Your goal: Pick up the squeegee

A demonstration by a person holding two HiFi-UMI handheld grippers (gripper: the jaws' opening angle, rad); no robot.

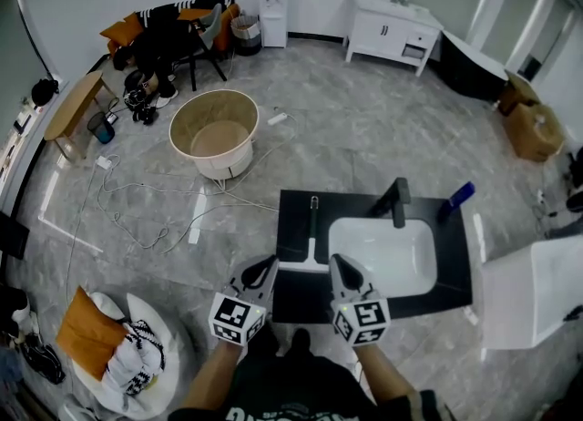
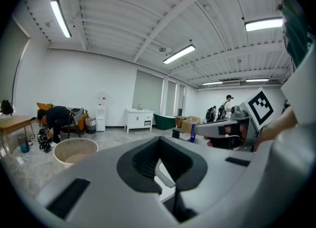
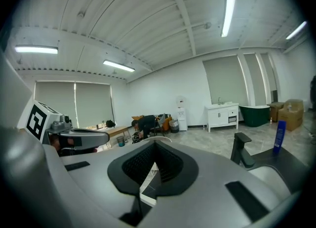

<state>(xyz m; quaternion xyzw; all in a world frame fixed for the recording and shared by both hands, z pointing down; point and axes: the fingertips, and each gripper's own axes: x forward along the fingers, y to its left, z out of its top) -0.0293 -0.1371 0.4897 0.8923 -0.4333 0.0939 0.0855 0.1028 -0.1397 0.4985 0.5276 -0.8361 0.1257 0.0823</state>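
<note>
The squeegee [image 1: 311,244] lies on the black counter [image 1: 293,211] left of the white sink [image 1: 387,255]. Its dark handle points away from me and its pale blade is nearest me. My left gripper [image 1: 266,268] hovers at the blade's left end, and my right gripper [image 1: 338,264] at its right end over the sink's near corner. Both are shut with nothing held. In the left gripper view the left gripper [image 2: 159,145] points across the counter, and the right gripper [image 3: 154,148] does likewise in the right gripper view. A pale strip shows through each hollow.
A black faucet [image 1: 399,201] and a blue bottle [image 1: 460,196] stand behind the sink. A beige tub [image 1: 215,131] and loose cables [image 1: 146,200] are on the floor to the left. A white fixture [image 1: 533,290] stands right of the counter. A person [image 2: 55,118] bends over far back.
</note>
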